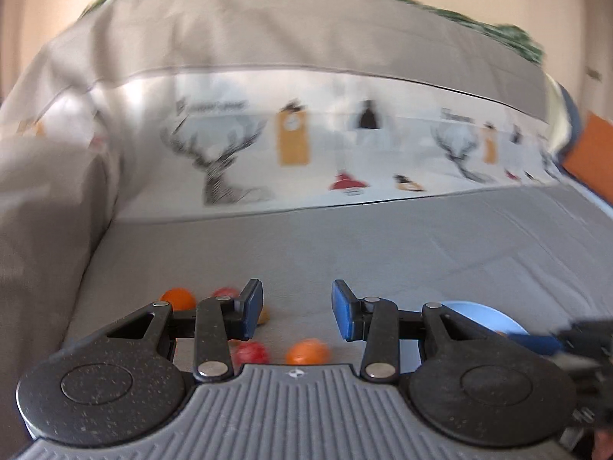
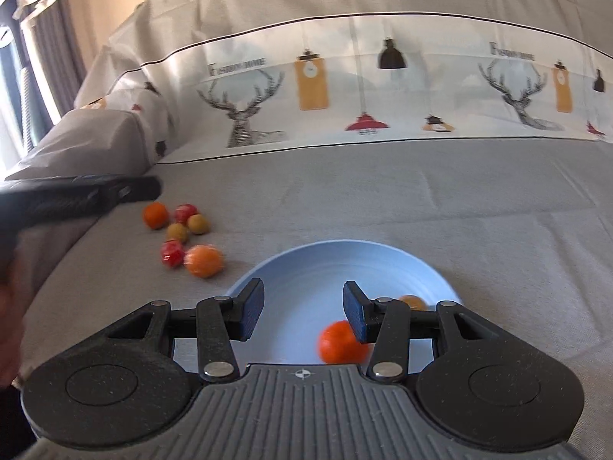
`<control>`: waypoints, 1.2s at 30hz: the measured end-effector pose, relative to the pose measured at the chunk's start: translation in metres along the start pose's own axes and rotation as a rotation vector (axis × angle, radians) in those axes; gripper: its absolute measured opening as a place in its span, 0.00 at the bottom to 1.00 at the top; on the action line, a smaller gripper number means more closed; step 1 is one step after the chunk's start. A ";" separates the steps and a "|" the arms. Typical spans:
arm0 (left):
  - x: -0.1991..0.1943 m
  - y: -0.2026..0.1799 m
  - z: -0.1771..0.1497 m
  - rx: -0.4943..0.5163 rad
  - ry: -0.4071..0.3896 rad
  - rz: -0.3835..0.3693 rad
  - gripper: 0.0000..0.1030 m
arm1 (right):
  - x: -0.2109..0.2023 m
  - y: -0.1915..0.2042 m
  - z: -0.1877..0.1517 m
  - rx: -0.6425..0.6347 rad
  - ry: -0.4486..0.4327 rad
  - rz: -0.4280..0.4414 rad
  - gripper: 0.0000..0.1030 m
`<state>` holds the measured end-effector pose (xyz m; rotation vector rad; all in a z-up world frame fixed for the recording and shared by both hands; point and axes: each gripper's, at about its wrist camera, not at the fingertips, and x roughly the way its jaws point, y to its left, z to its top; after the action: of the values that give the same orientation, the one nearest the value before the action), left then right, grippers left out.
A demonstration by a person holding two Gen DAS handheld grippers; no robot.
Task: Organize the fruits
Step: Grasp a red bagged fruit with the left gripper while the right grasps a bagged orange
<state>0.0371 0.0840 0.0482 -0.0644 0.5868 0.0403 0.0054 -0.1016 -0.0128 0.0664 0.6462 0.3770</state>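
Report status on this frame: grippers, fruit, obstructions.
Left gripper open, empty, over loose fruit pile. Right gripper open above blue bowl; orange and another fruit inside. No obstructions.

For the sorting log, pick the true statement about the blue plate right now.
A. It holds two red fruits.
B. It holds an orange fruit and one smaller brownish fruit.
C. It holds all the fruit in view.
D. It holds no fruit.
B: in the right wrist view the blue plate holds an orange fruit and a smaller brownish fruit, while six more fruits lie outside it on the grey cover.
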 end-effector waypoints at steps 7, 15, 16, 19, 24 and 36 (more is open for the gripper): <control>0.037 0.031 -0.019 -0.168 0.111 -0.001 0.43 | 0.011 0.025 0.005 -0.045 0.010 0.058 0.47; 0.061 0.034 -0.026 -0.144 0.172 0.064 0.43 | 0.034 0.046 0.018 -0.069 0.009 0.101 0.47; 0.064 0.037 -0.027 -0.164 0.191 0.058 0.43 | 0.039 0.048 0.020 -0.064 0.014 0.102 0.47; 0.072 0.046 -0.030 -0.202 0.224 0.030 0.42 | 0.054 0.055 0.025 -0.057 0.024 0.101 0.47; 0.072 0.053 -0.030 -0.234 0.238 0.041 0.32 | 0.074 0.064 0.036 -0.026 0.024 0.095 0.47; 0.056 0.086 -0.034 -0.388 0.229 0.166 0.32 | 0.126 0.092 0.039 -0.078 0.096 0.066 0.60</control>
<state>0.0600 0.1685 -0.0147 -0.4008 0.8069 0.3113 0.0919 0.0320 -0.0380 -0.0048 0.7251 0.4710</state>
